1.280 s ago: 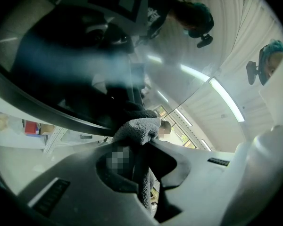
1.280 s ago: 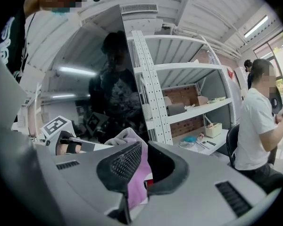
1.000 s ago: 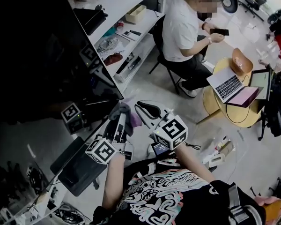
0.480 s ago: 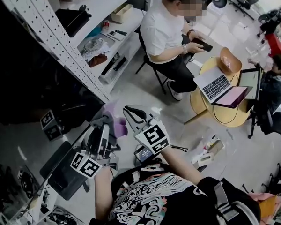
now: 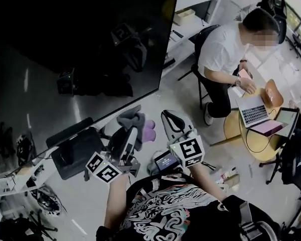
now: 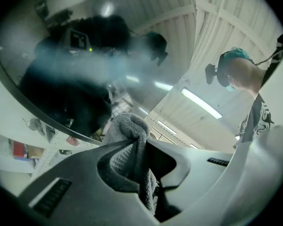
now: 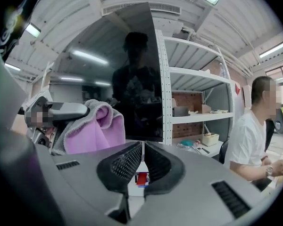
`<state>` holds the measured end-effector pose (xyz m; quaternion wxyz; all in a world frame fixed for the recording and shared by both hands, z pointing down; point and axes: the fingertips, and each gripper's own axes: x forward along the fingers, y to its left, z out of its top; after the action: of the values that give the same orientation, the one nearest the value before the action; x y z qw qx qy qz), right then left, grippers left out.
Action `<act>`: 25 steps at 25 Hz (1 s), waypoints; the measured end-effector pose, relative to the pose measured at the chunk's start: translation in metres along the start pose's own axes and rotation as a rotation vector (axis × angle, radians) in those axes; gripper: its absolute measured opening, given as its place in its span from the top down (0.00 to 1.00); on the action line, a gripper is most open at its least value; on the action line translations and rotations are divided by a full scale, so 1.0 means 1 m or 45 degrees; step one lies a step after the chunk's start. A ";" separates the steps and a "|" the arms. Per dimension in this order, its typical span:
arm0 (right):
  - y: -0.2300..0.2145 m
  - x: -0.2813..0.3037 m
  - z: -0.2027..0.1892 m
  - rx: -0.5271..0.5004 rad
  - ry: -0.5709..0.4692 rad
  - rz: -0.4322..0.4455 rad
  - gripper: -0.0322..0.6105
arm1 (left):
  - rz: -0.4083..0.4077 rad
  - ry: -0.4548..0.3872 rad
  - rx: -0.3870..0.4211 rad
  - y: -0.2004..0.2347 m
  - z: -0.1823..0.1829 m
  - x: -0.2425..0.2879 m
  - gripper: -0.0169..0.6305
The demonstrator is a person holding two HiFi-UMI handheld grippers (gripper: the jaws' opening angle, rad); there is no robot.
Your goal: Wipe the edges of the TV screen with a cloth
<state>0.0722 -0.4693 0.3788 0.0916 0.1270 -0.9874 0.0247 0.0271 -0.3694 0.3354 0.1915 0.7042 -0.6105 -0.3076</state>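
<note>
The TV screen (image 5: 80,39) is a big black panel at the upper left; its lower edge slants down to the left. Just below that edge, near the lower right corner, my left gripper (image 5: 129,134) is shut on a grey and purple cloth (image 5: 134,118). In the left gripper view the cloth (image 6: 130,134) bunches between the jaws of the left gripper (image 6: 141,144), close under the reflecting screen (image 6: 85,55). My right gripper (image 5: 168,118) hangs beside it to the right, shut and empty. The right gripper (image 7: 143,149) view shows the cloth (image 7: 92,128) at its left and the screen (image 7: 132,79) ahead.
A flat dark stand base (image 5: 75,152) lies under the screen. White shelves (image 5: 190,9) with small items stand behind the TV. A person in a white shirt (image 5: 220,51) sits at a round table (image 5: 241,132) with a laptop (image 5: 254,114). Cables and gear (image 5: 45,200) clutter the lower left.
The head view has swung, so the screen now fills the upper left. The left gripper still holds the cloth just under the screen's lower edge; the right stays beside it.
</note>
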 end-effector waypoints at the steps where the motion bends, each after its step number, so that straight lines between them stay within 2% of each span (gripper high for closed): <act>1: 0.010 -0.006 0.003 -0.005 -0.015 0.010 0.90 | 0.012 -0.022 0.000 -0.005 0.001 -0.013 0.90; 7: 0.062 -0.052 0.003 -0.094 -0.049 0.060 0.90 | 0.067 -0.119 0.019 -0.043 -0.007 -0.082 0.90; 10: 0.081 -0.085 -0.004 -0.083 -0.054 0.071 0.90 | 0.096 -0.163 0.031 -0.063 -0.015 -0.112 0.90; 14: 0.109 -0.132 -0.012 -0.139 -0.034 0.094 0.90 | 0.132 -0.220 0.040 -0.092 -0.026 -0.155 0.90; 18: 0.131 -0.184 -0.013 -0.128 -0.065 0.077 0.90 | 0.153 -0.260 0.048 -0.130 -0.044 -0.195 0.90; 20: 0.139 -0.199 -0.005 -0.136 -0.094 0.095 0.90 | 0.164 -0.283 0.059 -0.143 -0.046 -0.205 0.90; 25: 0.140 -0.213 0.001 -0.102 -0.073 0.200 0.90 | 0.220 -0.346 0.083 -0.166 -0.041 -0.210 0.90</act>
<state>0.2389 -0.2815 0.3345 0.0661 0.0463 -0.9967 -0.0112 0.1640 -0.1383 0.3007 0.1098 0.6069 -0.6988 -0.3624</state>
